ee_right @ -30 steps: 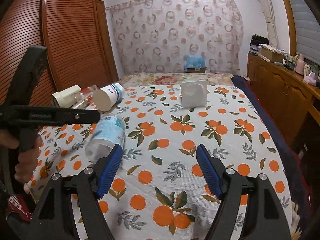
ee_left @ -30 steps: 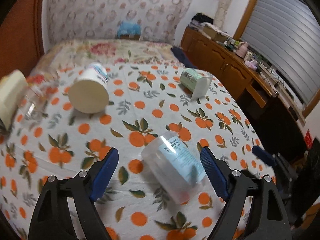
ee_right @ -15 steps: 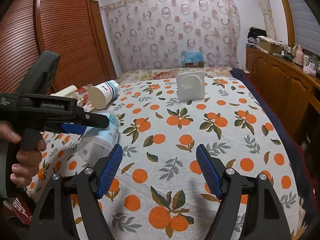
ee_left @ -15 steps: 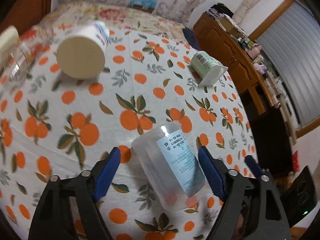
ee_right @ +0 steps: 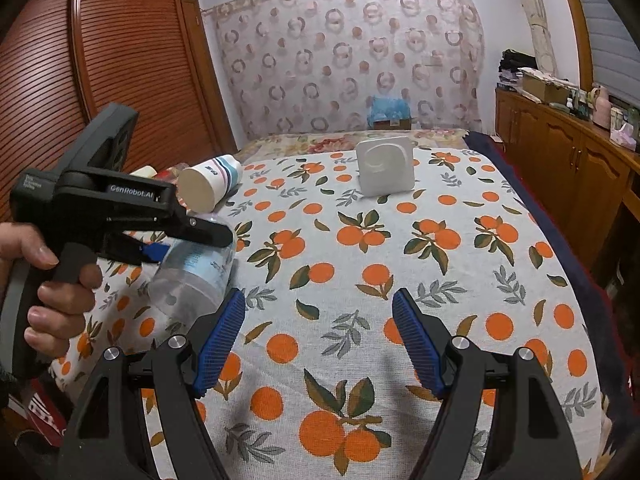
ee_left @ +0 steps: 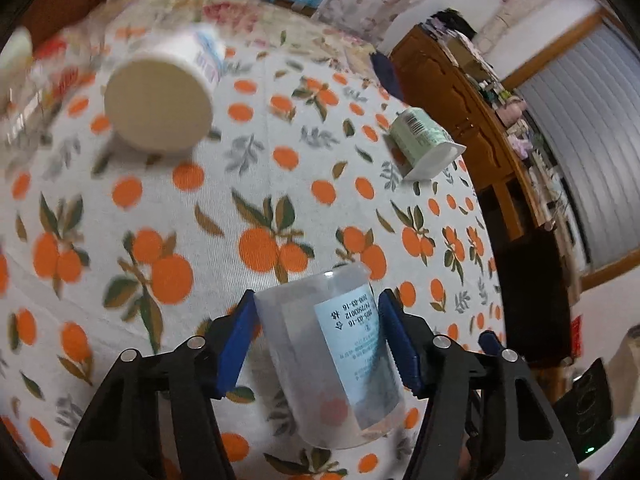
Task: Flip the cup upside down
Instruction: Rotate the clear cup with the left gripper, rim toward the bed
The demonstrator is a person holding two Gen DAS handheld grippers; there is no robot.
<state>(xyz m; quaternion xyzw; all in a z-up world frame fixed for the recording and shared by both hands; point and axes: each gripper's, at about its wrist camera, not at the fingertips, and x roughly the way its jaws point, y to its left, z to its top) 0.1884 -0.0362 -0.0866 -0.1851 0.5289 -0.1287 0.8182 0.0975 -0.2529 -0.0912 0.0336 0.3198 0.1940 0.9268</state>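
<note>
A clear plastic cup [ee_left: 340, 360] with a pale blue label lies on its side on the orange-print tablecloth [ee_left: 160, 208]. My left gripper [ee_left: 318, 332] is shut on it, a blue pad against each side. In the right wrist view the same cup [ee_right: 192, 276] shows at the left under the left gripper's black body [ee_right: 120, 216], held by a hand. My right gripper [ee_right: 318, 340] is open and empty above the cloth at the near middle.
A white paper cup [ee_left: 160, 104] lies on its side at the far left, also in the right wrist view [ee_right: 210, 186]. A green-and-white square tub [ee_left: 424, 144] lies at the far right. Blurred bottles [ee_left: 24, 68] at the left edge. A wooden cabinet [ee_right: 568, 168] stands to the right.
My left gripper moved forward around the clear cup and closed on its sides. The right gripper stayed open and nearly still.
</note>
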